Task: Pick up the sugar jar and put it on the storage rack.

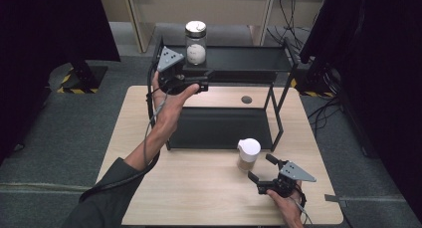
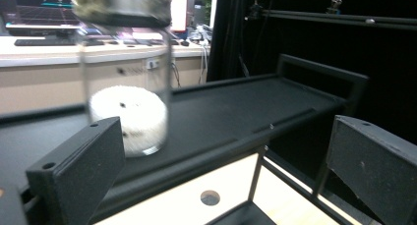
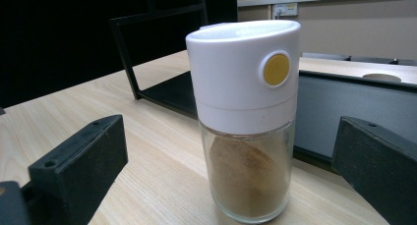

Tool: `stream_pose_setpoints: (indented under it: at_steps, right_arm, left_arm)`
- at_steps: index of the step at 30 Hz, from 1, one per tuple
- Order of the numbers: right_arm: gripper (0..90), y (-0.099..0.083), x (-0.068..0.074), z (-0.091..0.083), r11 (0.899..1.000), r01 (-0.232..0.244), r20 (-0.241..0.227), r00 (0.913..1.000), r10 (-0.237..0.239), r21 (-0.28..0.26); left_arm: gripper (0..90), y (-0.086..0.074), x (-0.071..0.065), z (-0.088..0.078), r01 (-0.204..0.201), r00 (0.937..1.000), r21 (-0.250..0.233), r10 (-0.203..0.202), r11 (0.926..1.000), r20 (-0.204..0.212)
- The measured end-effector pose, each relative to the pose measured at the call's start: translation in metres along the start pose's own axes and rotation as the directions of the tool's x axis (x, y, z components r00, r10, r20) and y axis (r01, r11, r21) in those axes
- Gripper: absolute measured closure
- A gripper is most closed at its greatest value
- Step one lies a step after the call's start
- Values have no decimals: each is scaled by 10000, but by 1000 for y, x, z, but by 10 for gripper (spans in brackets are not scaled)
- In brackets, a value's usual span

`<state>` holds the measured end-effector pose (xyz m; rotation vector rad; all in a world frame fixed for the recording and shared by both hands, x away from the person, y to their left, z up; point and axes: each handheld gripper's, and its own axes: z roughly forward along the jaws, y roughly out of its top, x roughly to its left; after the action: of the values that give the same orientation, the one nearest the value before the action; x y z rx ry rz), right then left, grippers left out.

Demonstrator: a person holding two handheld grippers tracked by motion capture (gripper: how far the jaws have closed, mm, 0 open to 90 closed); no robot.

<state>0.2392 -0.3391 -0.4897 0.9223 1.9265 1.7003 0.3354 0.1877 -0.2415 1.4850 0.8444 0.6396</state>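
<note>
A glass jar [image 1: 195,44] with a metal lid and white contents stands on the top shelf [image 1: 249,58] of a black rack. My left gripper [image 1: 205,80] is raised just in front of that shelf, open and holding nothing. In the left gripper view the jar [image 2: 125,87] sits past the left jaw, apart from the left gripper [image 2: 221,161]. A white-capped shaker [image 1: 248,154] of brown powder stands on the table in front of the rack. My right gripper [image 1: 261,167] is open close behind it. In the right gripper view the shaker [image 3: 246,126] stands ahead of the right gripper [image 3: 226,166], untouched.
The rack's lower shelf [image 1: 219,128] rests on the wooden table [image 1: 189,193]. The tabletop has a round hole [image 1: 246,99] under the rack. Black curtains hang at both sides. The person's left forearm [image 1: 149,143] crosses the table's left half.
</note>
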Motion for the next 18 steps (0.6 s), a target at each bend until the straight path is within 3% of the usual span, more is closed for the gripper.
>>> stream_pose_setpoints:
  at_steps: [10,18]
  right_arm:
    - [6,0,1,0,10000,11,-2,10000,-11,-8]
    - [5,0,1,-1,10000,-3,9,10000,3,-10]
  left_arm:
    - [8,-22,-11,-15,-237,9966,-186,251,9995,783]
    - [8,-43,-11,-26,18,9916,-377,31,9993,1295]
